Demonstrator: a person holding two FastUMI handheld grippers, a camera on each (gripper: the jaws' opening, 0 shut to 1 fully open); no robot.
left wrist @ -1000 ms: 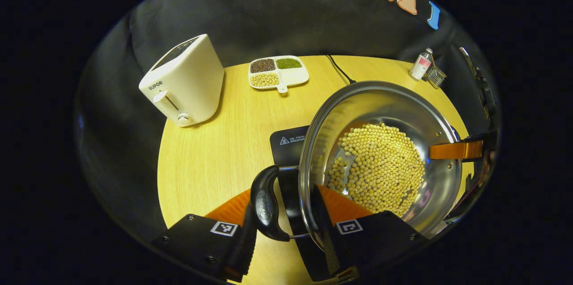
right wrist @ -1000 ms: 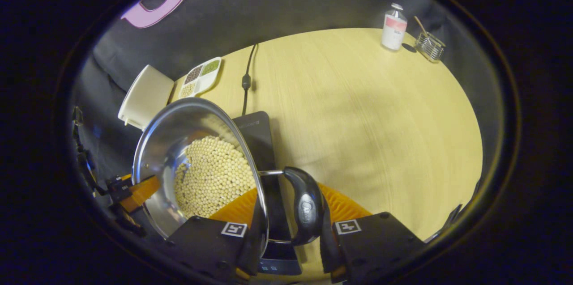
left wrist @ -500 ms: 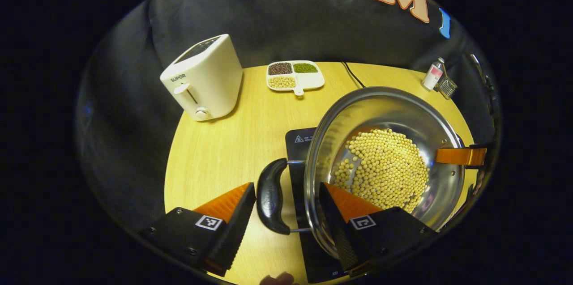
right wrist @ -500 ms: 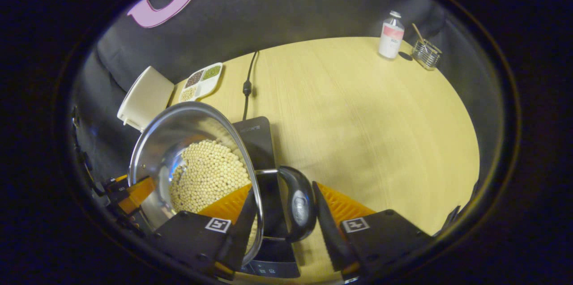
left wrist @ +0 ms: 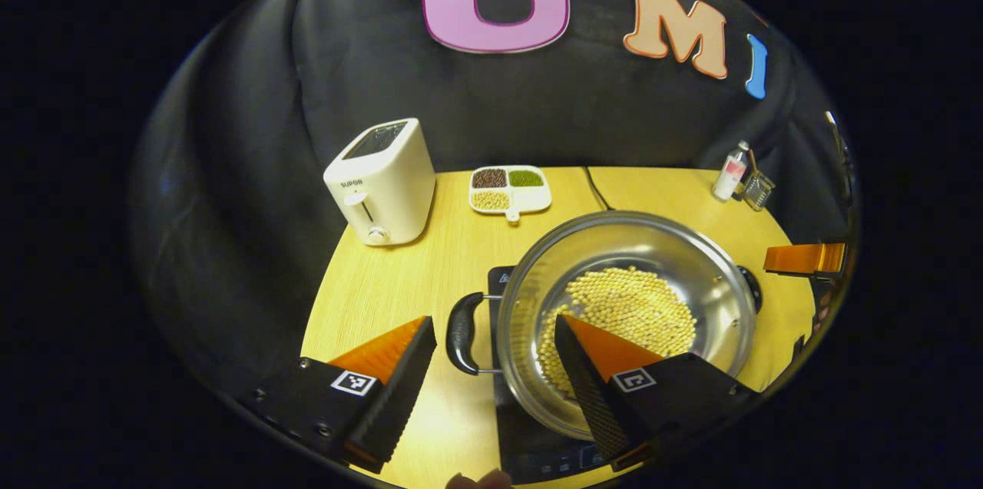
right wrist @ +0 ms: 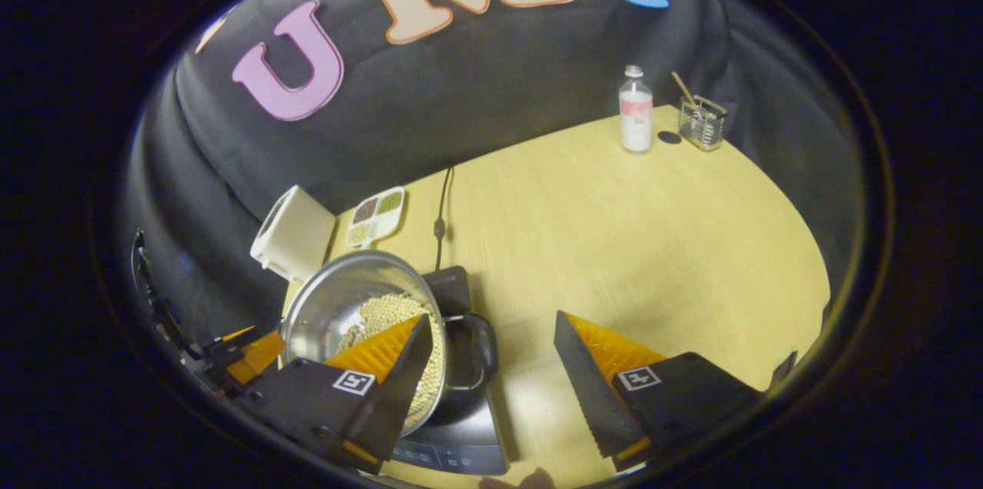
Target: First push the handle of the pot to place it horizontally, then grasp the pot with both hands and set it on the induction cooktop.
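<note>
Sitting on the flat black induction cooktop (left wrist: 513,427) on the pale wooden table (left wrist: 399,297): the shiny steel pot (left wrist: 626,312) of yellow beans. Both fingers spread wide and gripping nothing on the left gripper (left wrist: 491,389) and the right gripper (right wrist: 491,381). Lying between and just ahead of each pair of fingers: one black loop handle (left wrist: 461,333), long axis crosswise to them. Looking complete; backing straight away likely suffices.

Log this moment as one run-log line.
pot: on induction cooktop | left gripper: open, off handle | right gripper: open | stage: placed
</note>
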